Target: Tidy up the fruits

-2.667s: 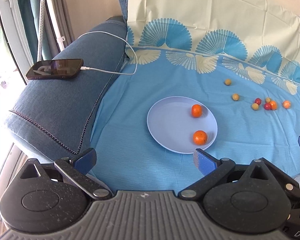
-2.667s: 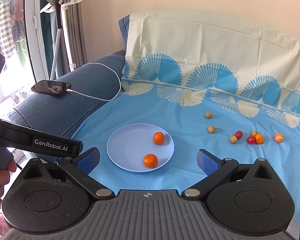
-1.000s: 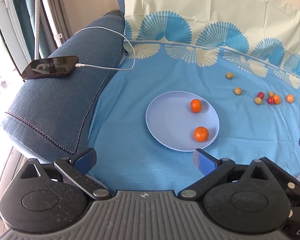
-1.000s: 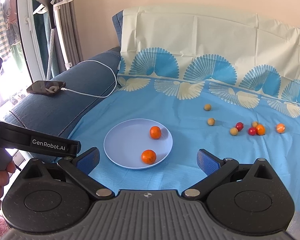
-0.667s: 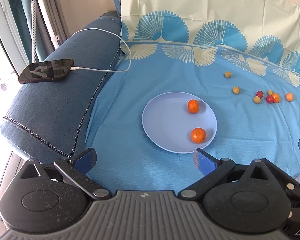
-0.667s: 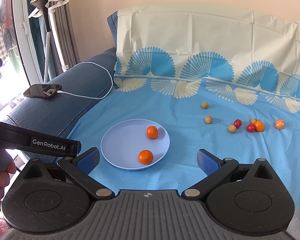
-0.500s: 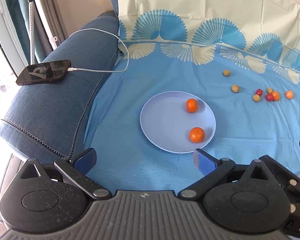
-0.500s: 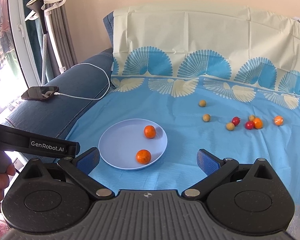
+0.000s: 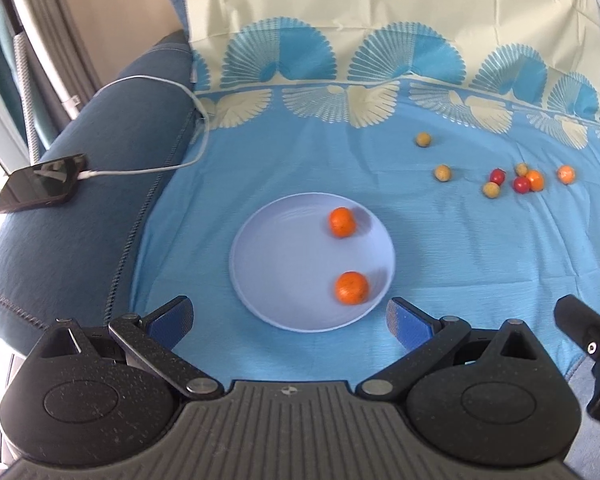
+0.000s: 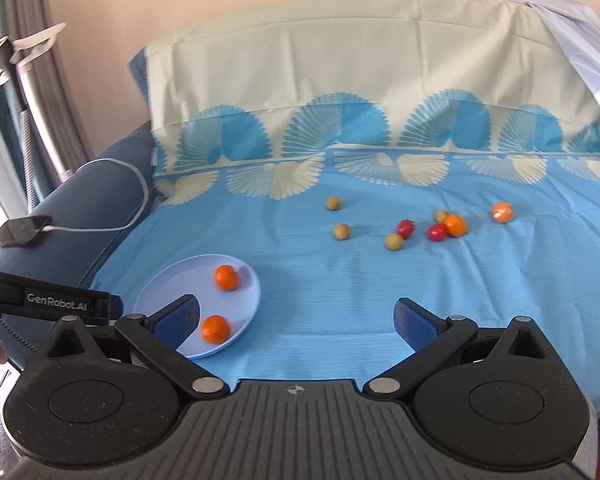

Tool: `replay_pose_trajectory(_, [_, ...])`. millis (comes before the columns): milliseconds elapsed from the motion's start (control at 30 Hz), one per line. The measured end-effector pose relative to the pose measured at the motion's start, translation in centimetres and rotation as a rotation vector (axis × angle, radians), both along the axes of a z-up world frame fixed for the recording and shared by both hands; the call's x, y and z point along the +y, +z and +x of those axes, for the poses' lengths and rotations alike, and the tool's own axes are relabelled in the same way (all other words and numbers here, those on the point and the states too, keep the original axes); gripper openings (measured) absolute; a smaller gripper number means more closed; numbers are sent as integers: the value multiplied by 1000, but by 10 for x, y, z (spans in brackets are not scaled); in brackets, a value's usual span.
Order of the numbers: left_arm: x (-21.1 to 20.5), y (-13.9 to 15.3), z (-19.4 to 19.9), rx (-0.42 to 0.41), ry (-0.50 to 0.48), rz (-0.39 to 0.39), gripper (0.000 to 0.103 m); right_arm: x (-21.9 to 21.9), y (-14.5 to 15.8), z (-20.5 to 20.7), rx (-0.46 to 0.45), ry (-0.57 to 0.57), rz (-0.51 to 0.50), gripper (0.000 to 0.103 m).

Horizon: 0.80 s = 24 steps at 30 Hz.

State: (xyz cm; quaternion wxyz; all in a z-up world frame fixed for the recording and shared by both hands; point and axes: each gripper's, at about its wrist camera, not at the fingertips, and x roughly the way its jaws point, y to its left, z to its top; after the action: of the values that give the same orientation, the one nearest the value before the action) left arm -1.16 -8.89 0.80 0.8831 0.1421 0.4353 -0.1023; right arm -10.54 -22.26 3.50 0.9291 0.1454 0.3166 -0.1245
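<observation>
Both tools hang spread and empty, the left tool (image 9: 288, 318) over the plate (image 9: 284, 256), the right tool (image 10: 296, 318) facing scattered fruits (image 10: 420, 226).

The round pale lavender-blue plate (image 9: 284, 268) carries two bright orange mandarins (image 9: 342, 222). Under it lies the sky-blue sheet (image 9: 460, 248), bordered with cream and deeper blue fan shapes (cream above the border). Small red tomatoes (image 10: 405, 228) and tan-yellow round fruits (image 10: 341, 231) dot it. The sofa arm (image 9: 60, 240) is denim blue.
</observation>
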Motion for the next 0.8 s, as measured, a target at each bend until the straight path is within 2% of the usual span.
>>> replay_pose_trajectory(533, [-117,-47,35,101,-121,70,103,-131,-43,-17,53,-284,25,102])
replay_pose_trajectory(800, [-177,-74,87,155,-141,29,103,-200,-71,-6,79,-408,6,102])
